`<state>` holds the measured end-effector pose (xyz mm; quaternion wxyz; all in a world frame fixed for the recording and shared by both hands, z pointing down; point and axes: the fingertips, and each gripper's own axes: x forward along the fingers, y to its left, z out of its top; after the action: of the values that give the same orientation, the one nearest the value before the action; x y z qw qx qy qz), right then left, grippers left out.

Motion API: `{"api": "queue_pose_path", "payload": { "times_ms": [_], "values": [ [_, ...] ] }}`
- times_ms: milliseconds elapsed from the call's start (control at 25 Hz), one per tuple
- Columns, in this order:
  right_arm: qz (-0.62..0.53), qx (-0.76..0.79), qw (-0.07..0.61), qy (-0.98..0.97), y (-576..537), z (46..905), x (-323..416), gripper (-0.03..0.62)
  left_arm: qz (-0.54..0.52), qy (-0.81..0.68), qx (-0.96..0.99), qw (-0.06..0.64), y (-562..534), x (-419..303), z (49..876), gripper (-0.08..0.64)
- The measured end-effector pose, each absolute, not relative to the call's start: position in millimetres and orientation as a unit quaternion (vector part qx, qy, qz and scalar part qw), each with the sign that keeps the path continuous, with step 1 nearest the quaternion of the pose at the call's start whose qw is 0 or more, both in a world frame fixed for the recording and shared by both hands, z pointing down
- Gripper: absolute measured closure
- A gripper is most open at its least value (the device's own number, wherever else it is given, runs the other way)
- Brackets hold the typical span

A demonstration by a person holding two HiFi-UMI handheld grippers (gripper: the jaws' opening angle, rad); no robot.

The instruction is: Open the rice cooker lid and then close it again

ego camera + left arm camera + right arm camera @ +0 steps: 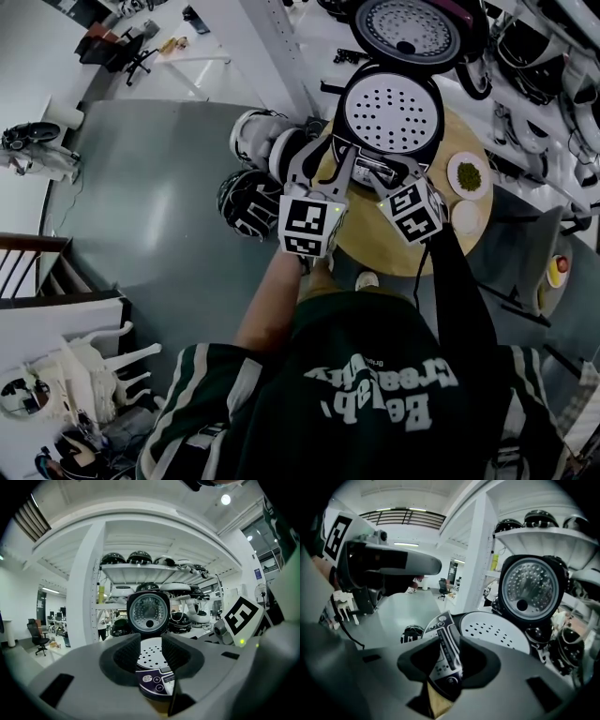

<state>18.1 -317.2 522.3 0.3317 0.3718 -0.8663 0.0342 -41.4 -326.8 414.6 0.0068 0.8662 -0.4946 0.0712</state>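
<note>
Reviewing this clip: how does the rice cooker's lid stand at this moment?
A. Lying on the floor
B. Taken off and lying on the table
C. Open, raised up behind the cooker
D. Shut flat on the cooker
C: the lid stands raised at the back of the rice cooker with its inner face showing, and the holed tray inside is uncovered.

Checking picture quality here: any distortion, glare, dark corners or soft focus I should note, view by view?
Head view: barrel-curved edges, even light, rice cooker sharp. Left gripper view: heavy fisheye, black corners, ceiling lamp flares, near jaws slightly soft, control panel readable. Right gripper view: same fisheye and dark corners, lid shows a mild sheen, near jaws soft.
</note>
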Motion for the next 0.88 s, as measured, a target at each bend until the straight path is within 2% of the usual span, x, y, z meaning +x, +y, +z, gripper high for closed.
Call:
{"api": "queue_pose_path", "payload": {
  "times_ms": [160,240,480,880],
  "values": [
    [0.027,0.383,0.312,-0.869,-321,517,20,0.459,0.062,-0.497,0.865,0.007,-328,-37,405,0.431],
    [0.015,0.397,0.300,-0.867,-322,512,25,0.439,0.061,-0.497,0.866,0.001,-328,-34,400,0.431],
    [0.020,0.445,0.214,-0.869,-328,472,49,0.433,0.053,-0.500,0.865,-0.003,-327,-28,392,0.431],
    [0.015,0.504,0.123,-0.855,-331,412,93,0.431,0.030,-0.491,0.871,-0.010,-326,-12,367,0.431]
  ]
}}
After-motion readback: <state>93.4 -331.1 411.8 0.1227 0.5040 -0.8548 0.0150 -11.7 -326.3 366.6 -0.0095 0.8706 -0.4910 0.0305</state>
